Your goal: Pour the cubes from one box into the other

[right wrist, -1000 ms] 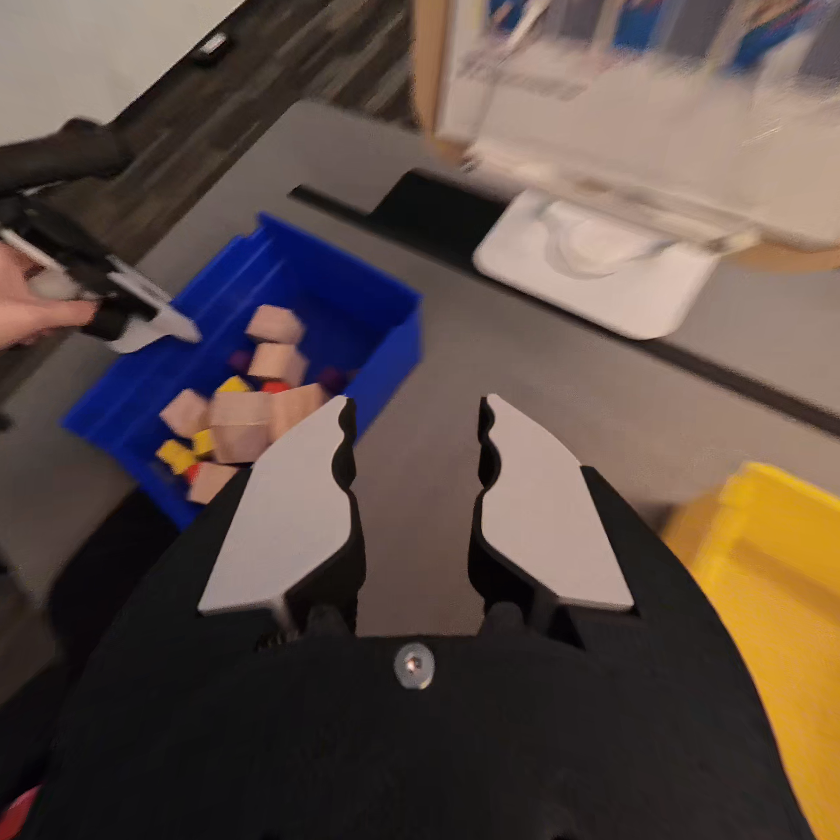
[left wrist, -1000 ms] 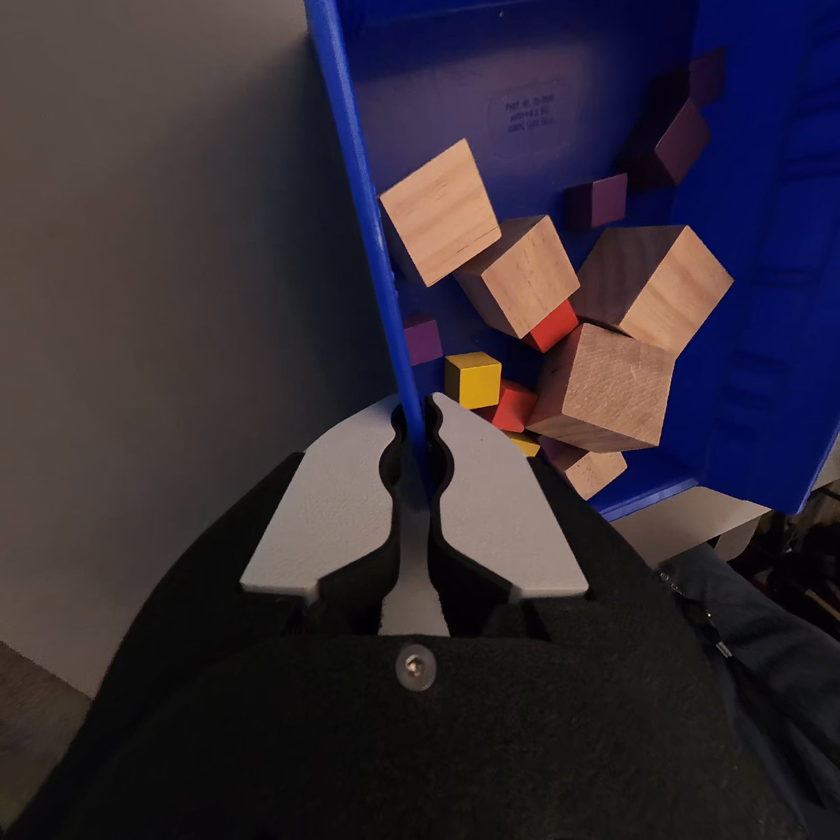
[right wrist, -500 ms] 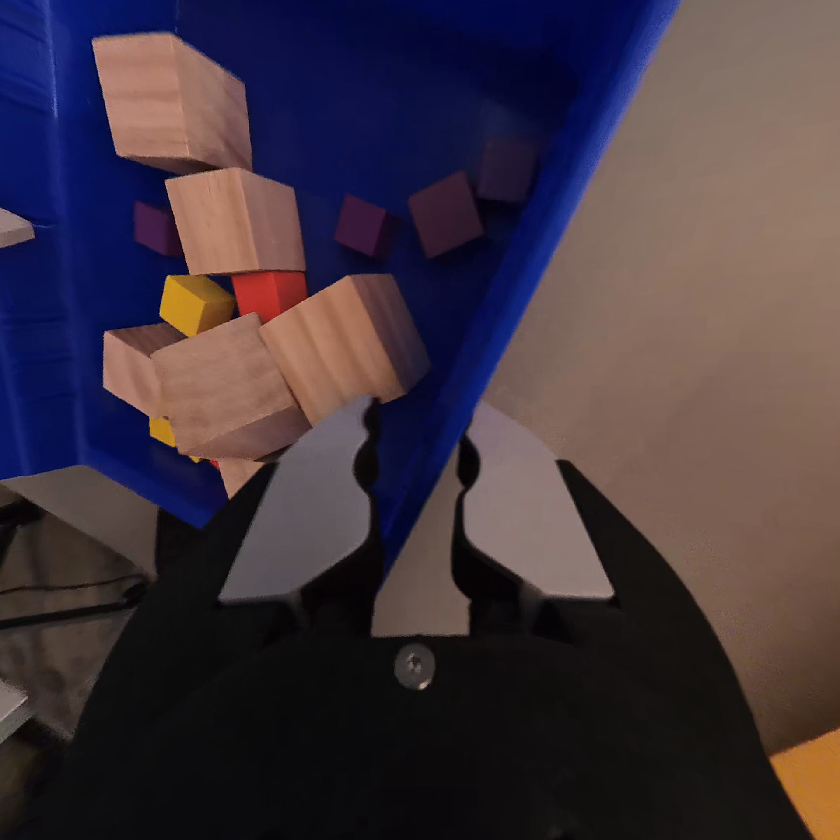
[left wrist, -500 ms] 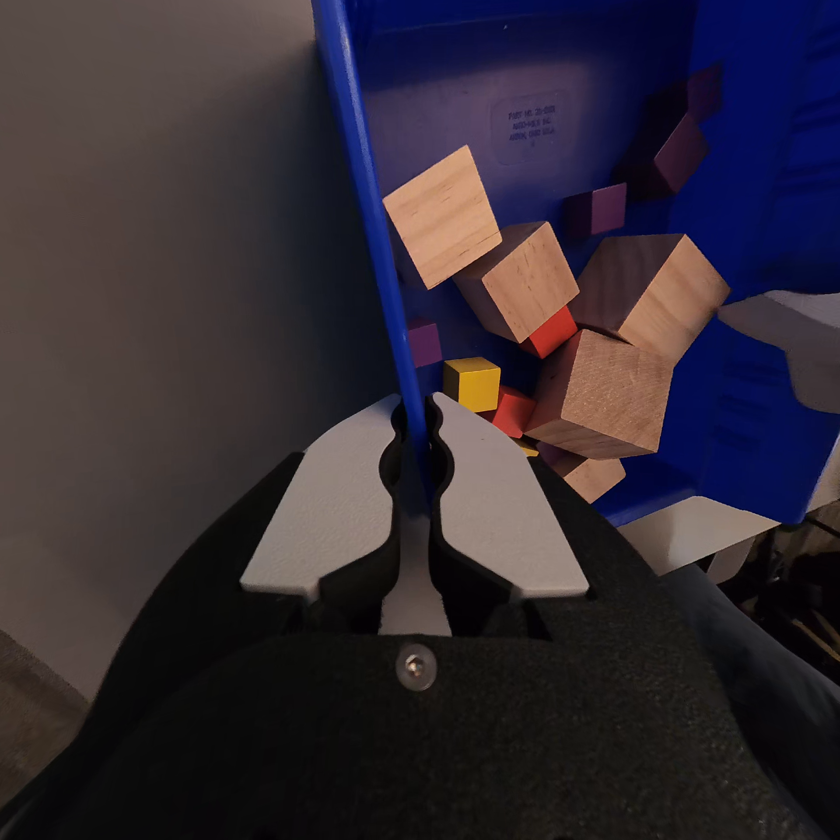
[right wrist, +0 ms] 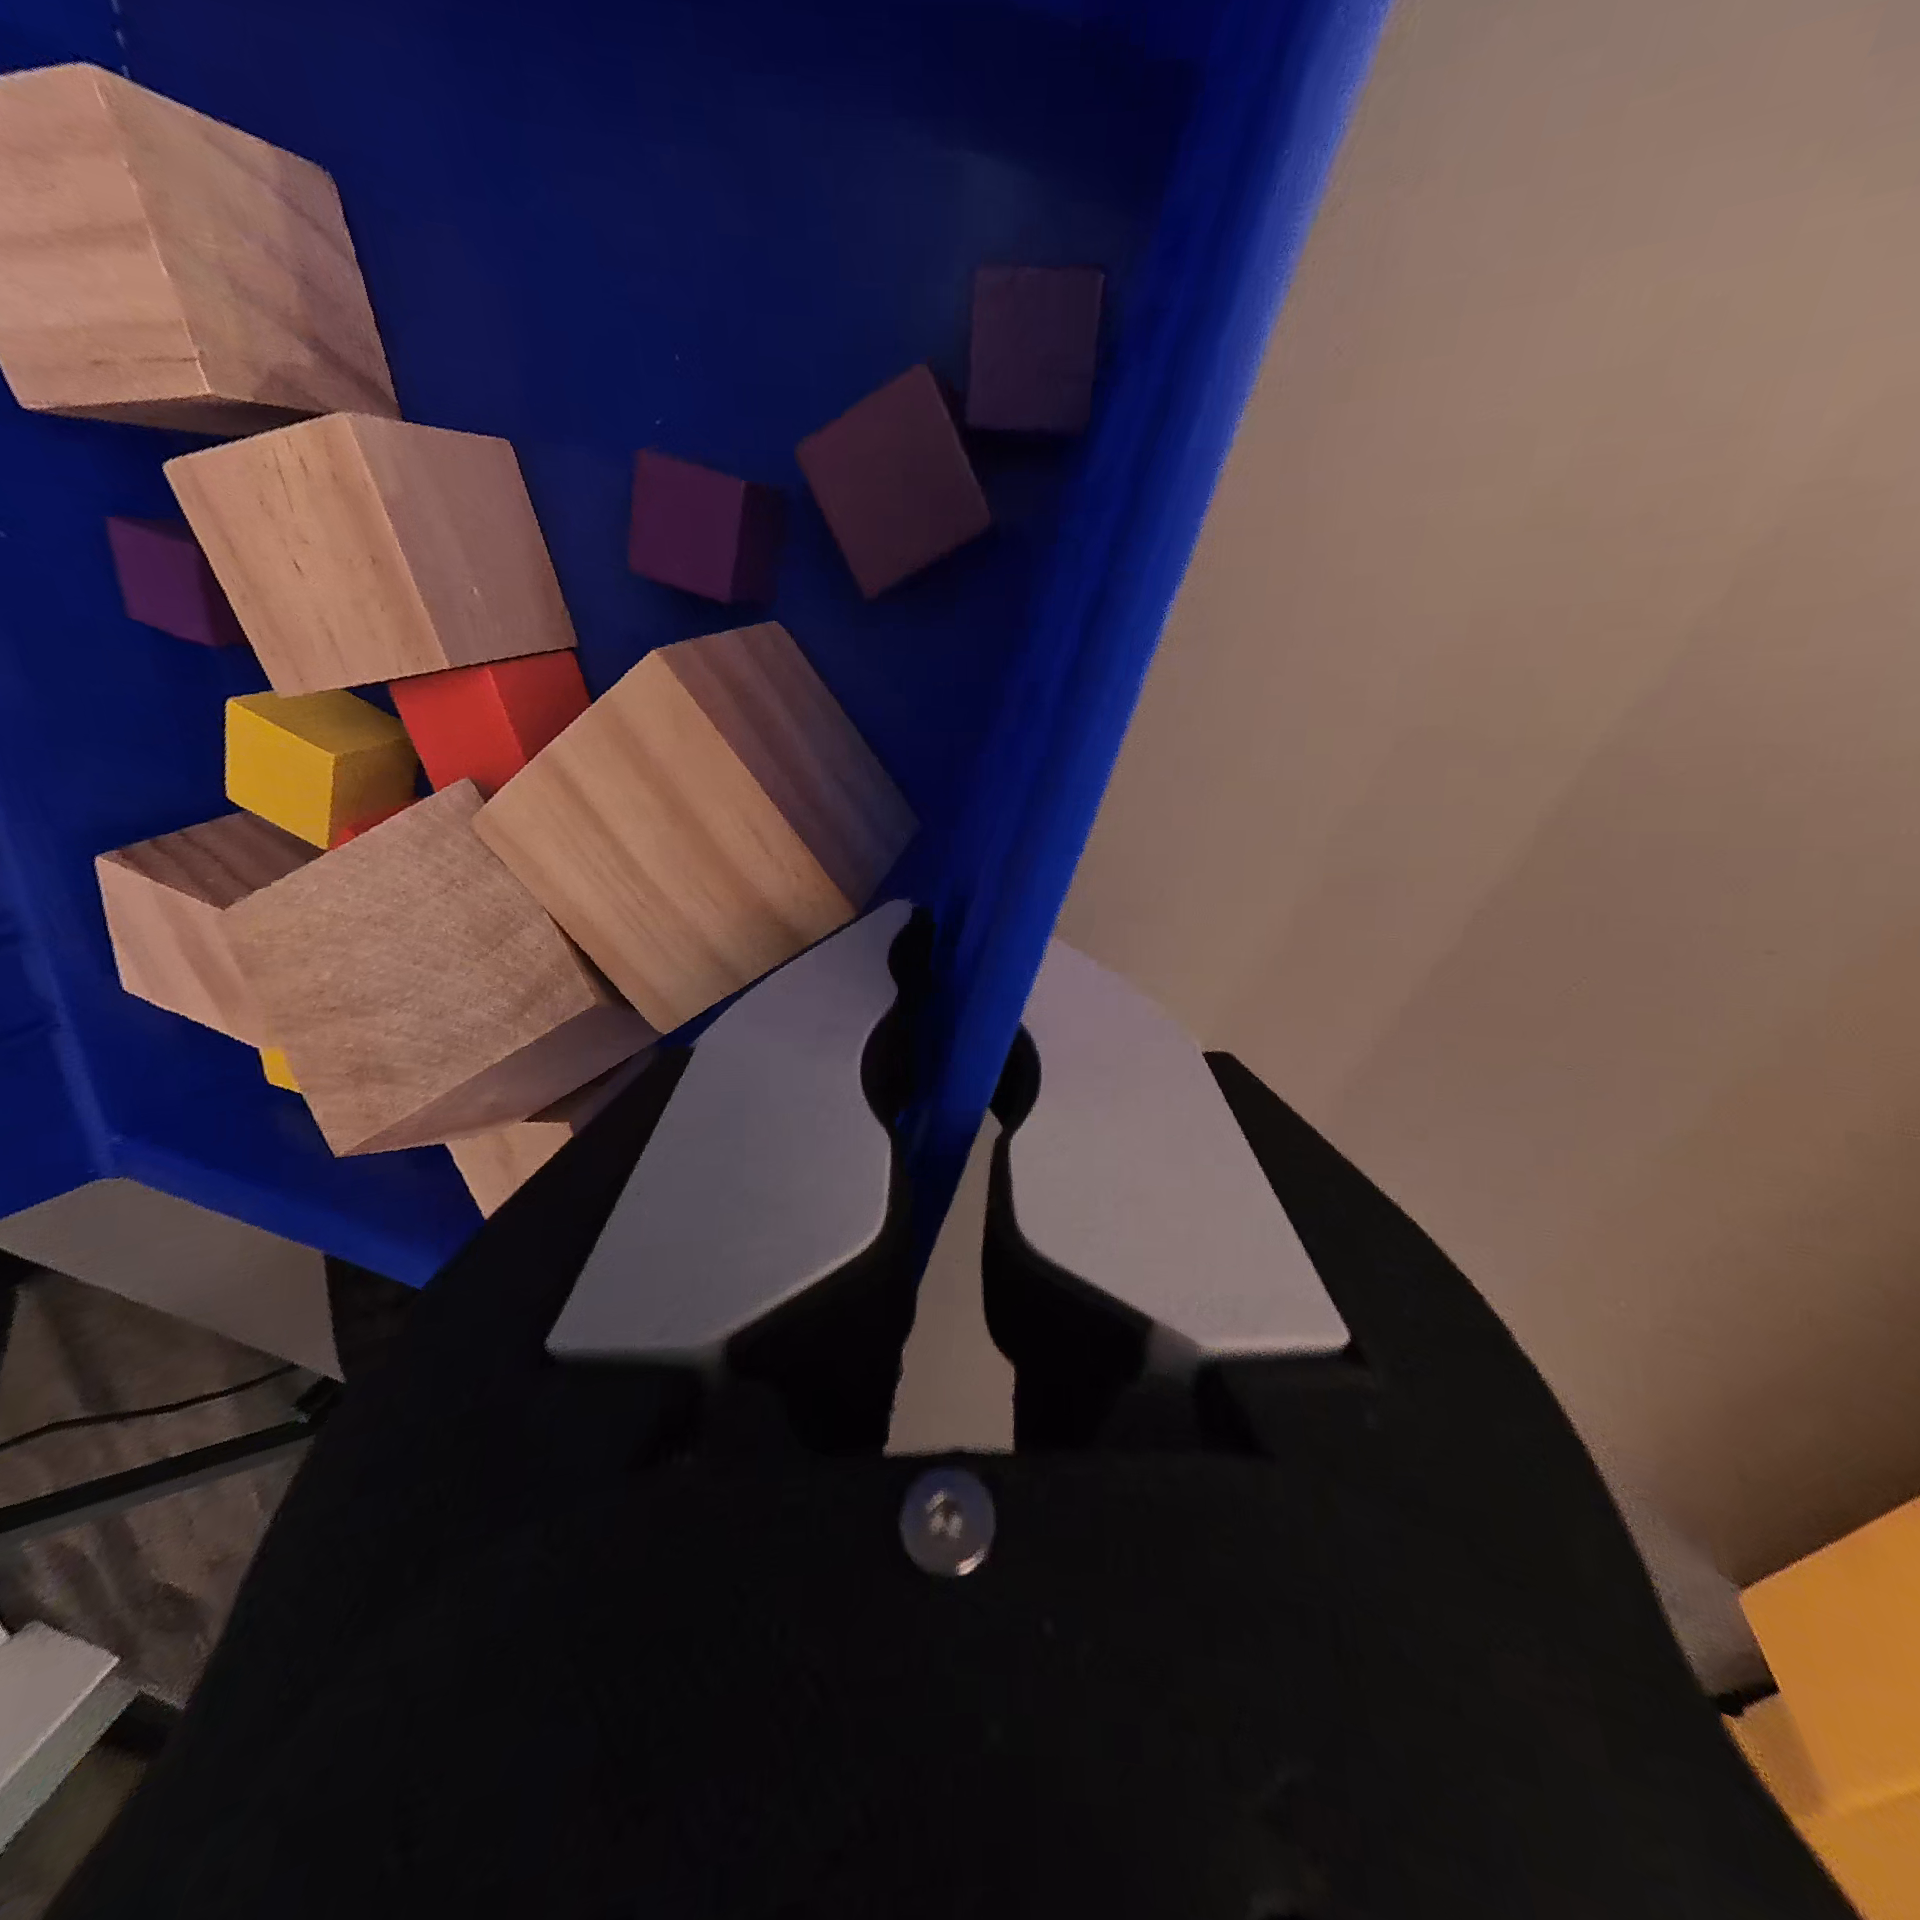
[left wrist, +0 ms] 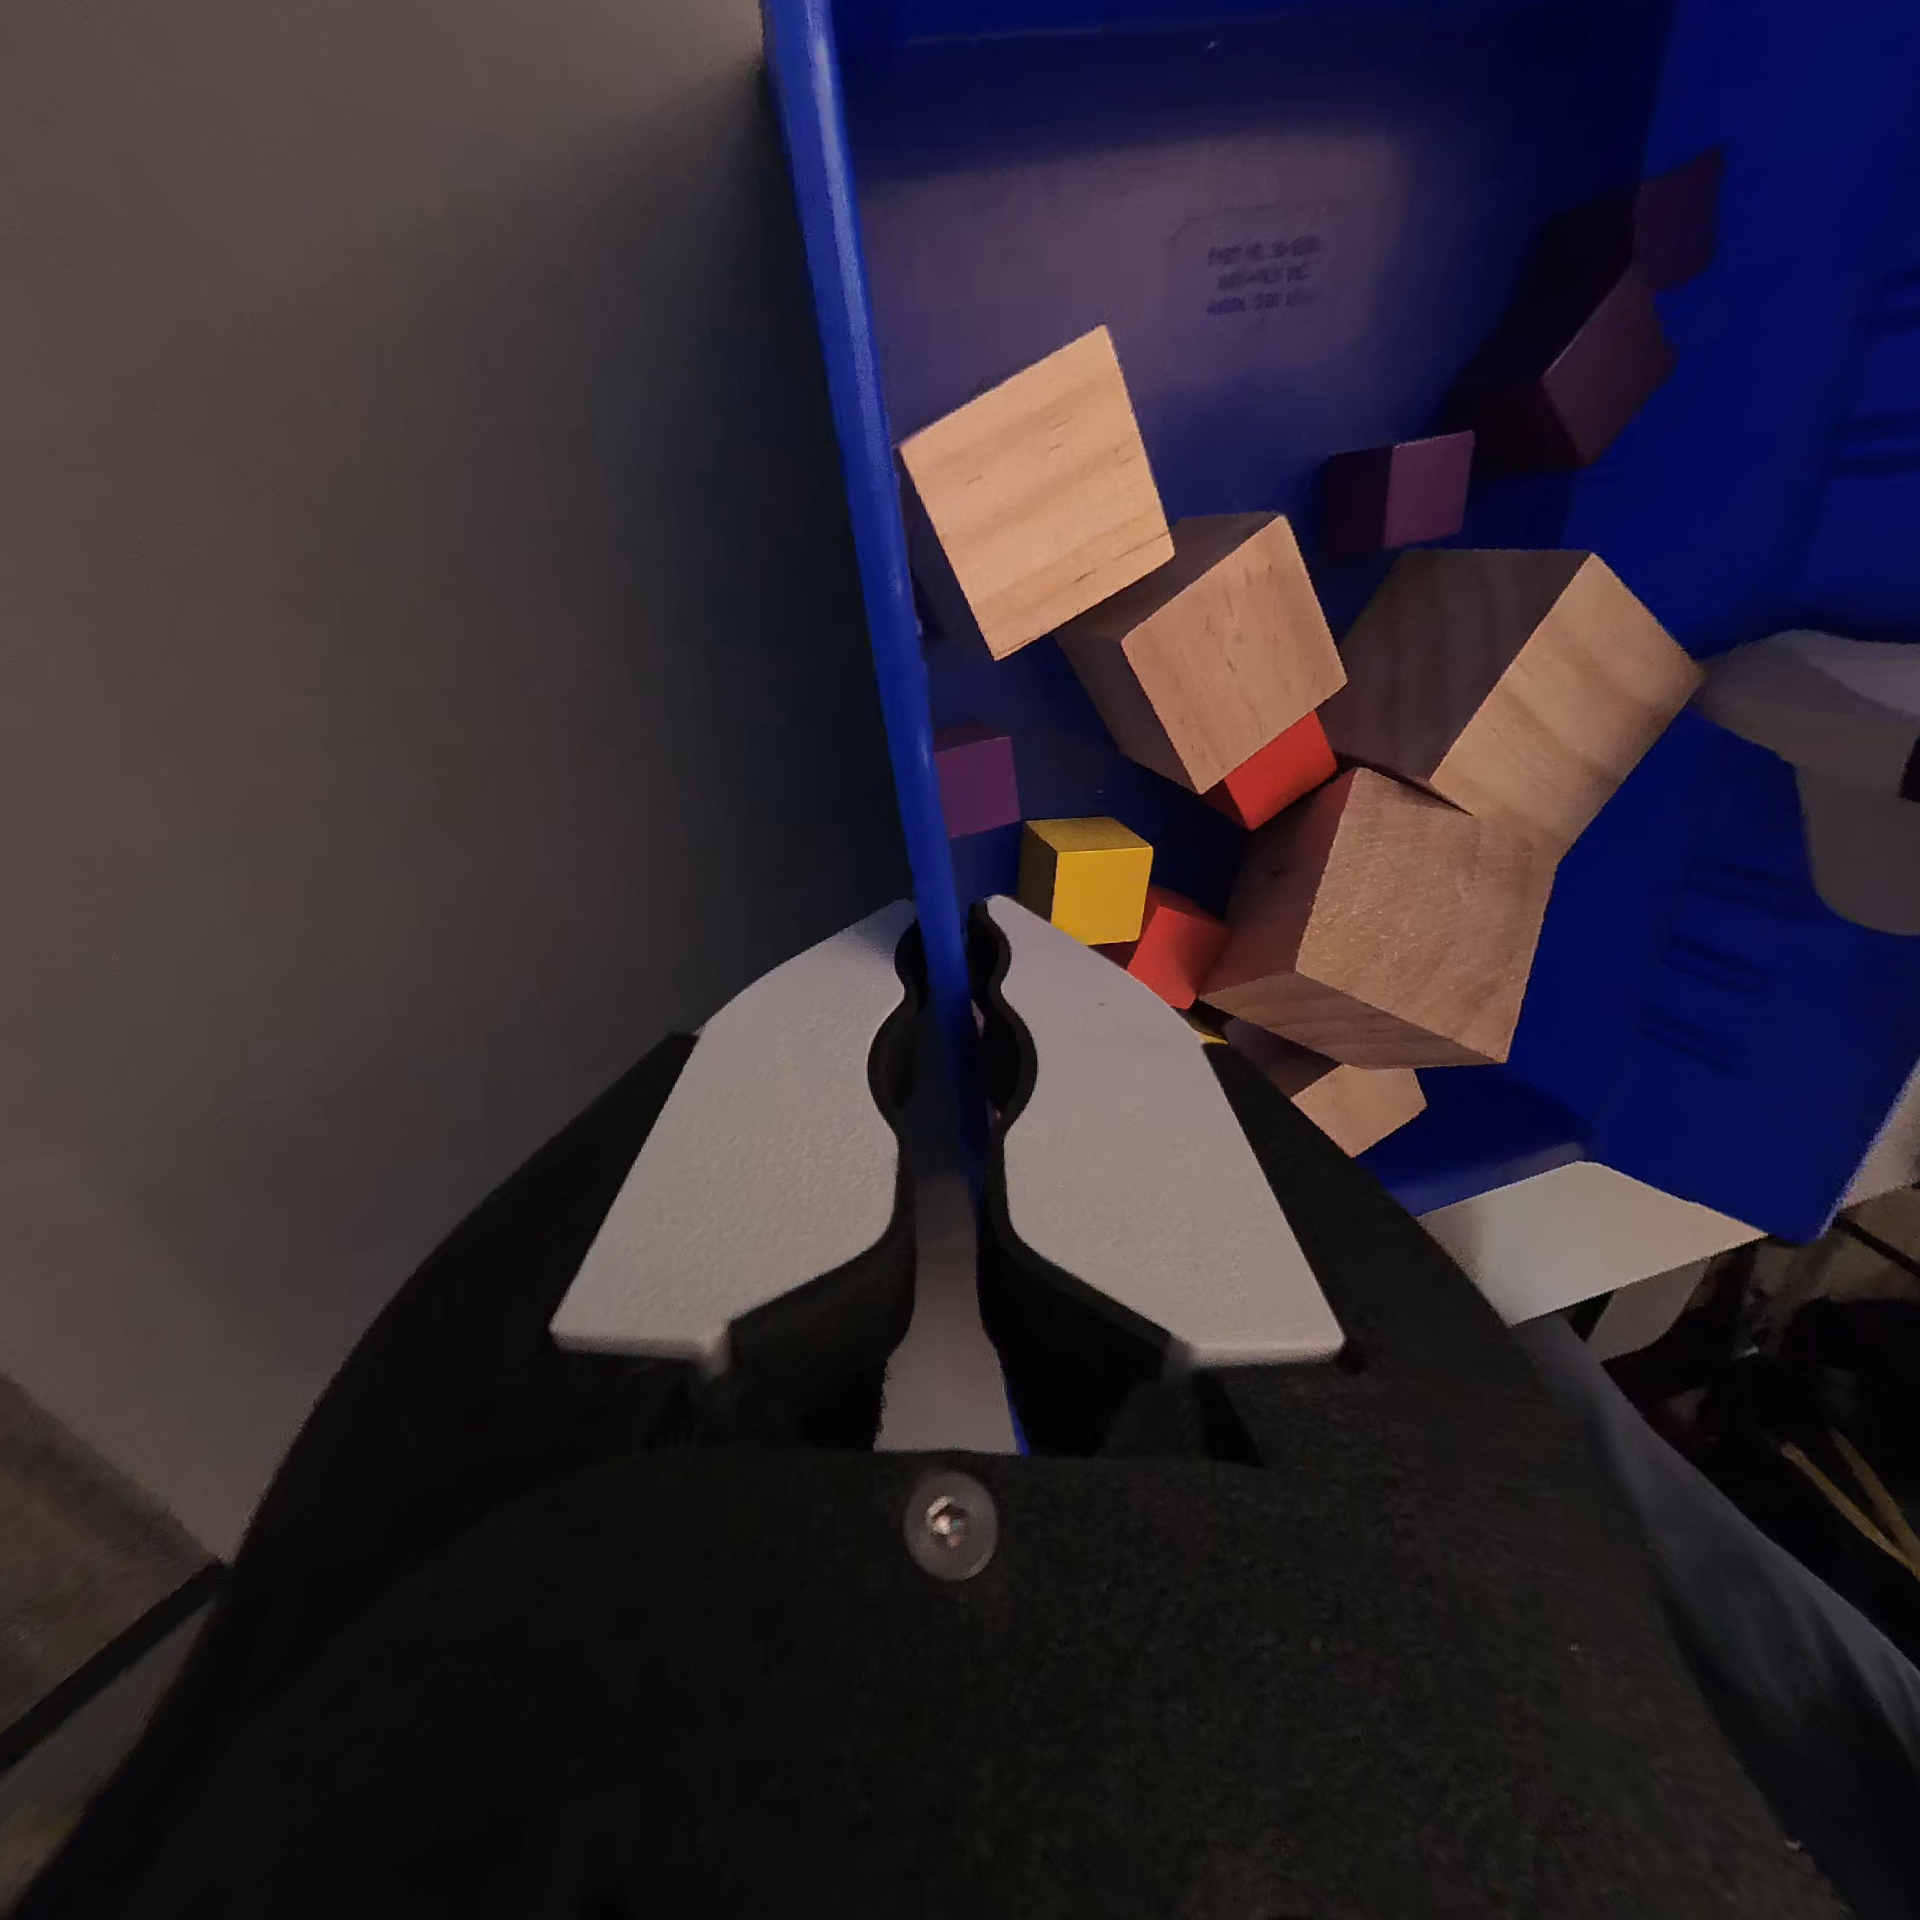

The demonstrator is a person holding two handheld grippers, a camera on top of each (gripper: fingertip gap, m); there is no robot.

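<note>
Left claw (left wrist: 945,925) pinches blue box (left wrist: 862,416) wall above grey tabletop (left wrist: 364,623).

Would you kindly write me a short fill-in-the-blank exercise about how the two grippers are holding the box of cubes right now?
1. Both grippers are clamped on walls of the ____ box.
2. The left gripper pinches one side wall, and the right gripper pinches the ____ side wall.
3. The largest cubes in the box are plain ____.
4. At the lower right corner of the right wrist view lies part of a ____ box.

Missing words: blue; opposite; wood; yellow
</note>
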